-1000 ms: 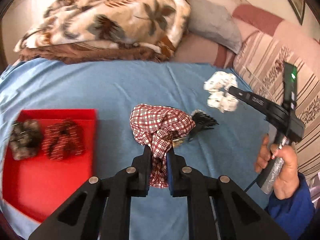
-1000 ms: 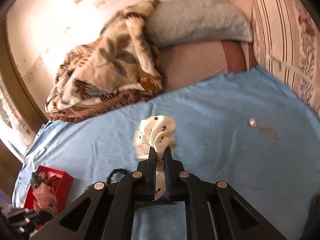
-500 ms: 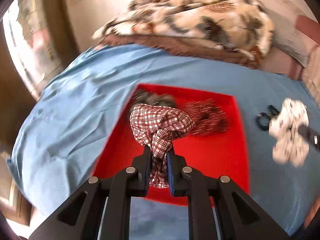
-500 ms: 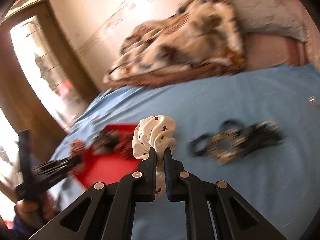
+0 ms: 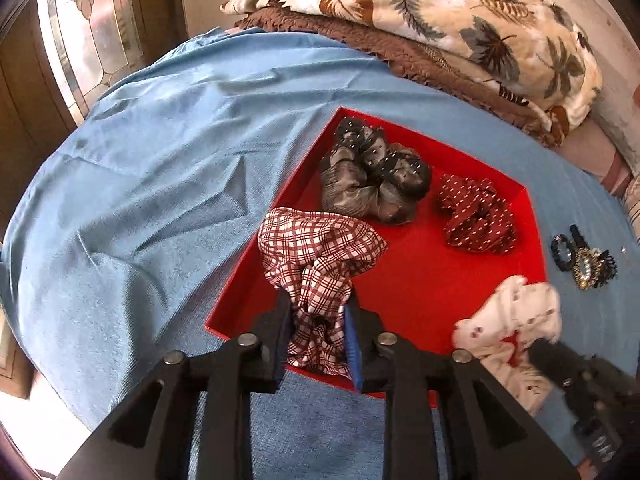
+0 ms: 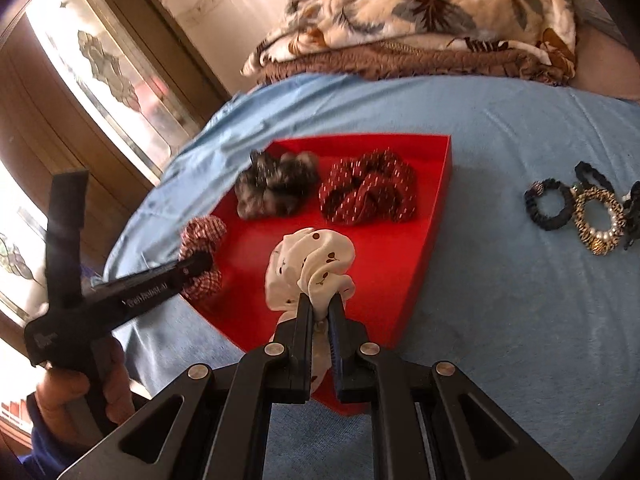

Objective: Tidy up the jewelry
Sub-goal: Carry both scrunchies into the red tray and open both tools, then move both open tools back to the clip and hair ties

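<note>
My left gripper [image 5: 318, 316] is shut on a red-and-white plaid scrunchie [image 5: 320, 248] and holds it over the near left corner of the red tray [image 5: 420, 288]. My right gripper [image 6: 320, 312] is shut on a white cherry-print scrunchie [image 6: 310, 260] over the tray's near edge [image 6: 420, 280]. In the tray lie a grey-black scrunchie [image 5: 372, 176] and a dark red dotted scrunchie [image 5: 476, 216]. The left gripper with the plaid scrunchie [image 6: 202, 236] also shows in the right wrist view.
The tray rests on a blue sheet [image 5: 160, 184]. Small black hair ties and a gold beaded one [image 6: 592, 212] lie to the tray's right. A leaf-print blanket [image 5: 460, 20] is piled at the back. A glass door [image 6: 100, 80] stands to the left.
Both grippers have swung left from the open sheet to the red tray, each still holding its scrunchie. The left jaws now stand a little wider apart around the plaid scrunchie.
</note>
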The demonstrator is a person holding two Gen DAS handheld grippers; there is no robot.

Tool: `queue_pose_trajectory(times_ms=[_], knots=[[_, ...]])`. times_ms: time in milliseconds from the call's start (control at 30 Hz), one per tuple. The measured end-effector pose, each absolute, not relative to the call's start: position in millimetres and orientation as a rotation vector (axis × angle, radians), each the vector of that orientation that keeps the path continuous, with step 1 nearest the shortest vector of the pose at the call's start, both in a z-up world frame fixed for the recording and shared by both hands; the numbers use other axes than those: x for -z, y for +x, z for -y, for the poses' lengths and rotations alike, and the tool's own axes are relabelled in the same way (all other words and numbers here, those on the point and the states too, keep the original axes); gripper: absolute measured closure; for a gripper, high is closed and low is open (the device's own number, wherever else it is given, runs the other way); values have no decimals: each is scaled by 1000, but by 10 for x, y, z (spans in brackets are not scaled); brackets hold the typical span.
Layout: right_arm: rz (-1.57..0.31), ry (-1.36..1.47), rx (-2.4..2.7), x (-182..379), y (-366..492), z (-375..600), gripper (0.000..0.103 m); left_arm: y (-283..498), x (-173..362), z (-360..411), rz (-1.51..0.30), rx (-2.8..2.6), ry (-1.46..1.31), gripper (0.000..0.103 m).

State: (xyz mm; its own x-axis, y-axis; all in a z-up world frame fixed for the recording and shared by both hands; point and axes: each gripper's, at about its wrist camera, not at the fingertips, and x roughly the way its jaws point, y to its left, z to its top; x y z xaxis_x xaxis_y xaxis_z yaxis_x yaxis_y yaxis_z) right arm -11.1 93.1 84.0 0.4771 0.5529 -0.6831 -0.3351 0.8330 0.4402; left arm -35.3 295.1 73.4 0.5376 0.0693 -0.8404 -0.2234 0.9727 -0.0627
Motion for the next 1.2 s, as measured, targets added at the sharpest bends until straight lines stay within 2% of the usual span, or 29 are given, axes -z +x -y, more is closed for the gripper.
queue_pose_trajectory(times_ms=[100,167,233,300,467,567,1000,1200], knots=[[-925,214,-536,-840,-136,-969,91,-414,-812,-2913,-948,-159,-174,64],[-916,185,-529,-876,-173,-991,83,-458,-870,-2887,-916,-154,-168,57],[-891,159,-521,-945,-224,-1003,54,-500,-929,-2856,-879,-159,-152,52],[-861,138,-512,-1021,-277,-1007,46,-529,-981,-2831,-842,-168,-133,49],[-822,75,-492,-1167,-412,-988,46,-614,-1084,-2781,-769,-201,-86,41],[-803,61,-470,-1237,-489,-890,41,-649,-1114,-2741,-742,-214,-60,39],[-768,74,-243,-1264,-768,321,35,-764,-1155,-2405,-665,-195,-15,39],[-790,114,-115,-1127,-802,989,32,-823,-1163,-2141,-720,-119,14,39]])
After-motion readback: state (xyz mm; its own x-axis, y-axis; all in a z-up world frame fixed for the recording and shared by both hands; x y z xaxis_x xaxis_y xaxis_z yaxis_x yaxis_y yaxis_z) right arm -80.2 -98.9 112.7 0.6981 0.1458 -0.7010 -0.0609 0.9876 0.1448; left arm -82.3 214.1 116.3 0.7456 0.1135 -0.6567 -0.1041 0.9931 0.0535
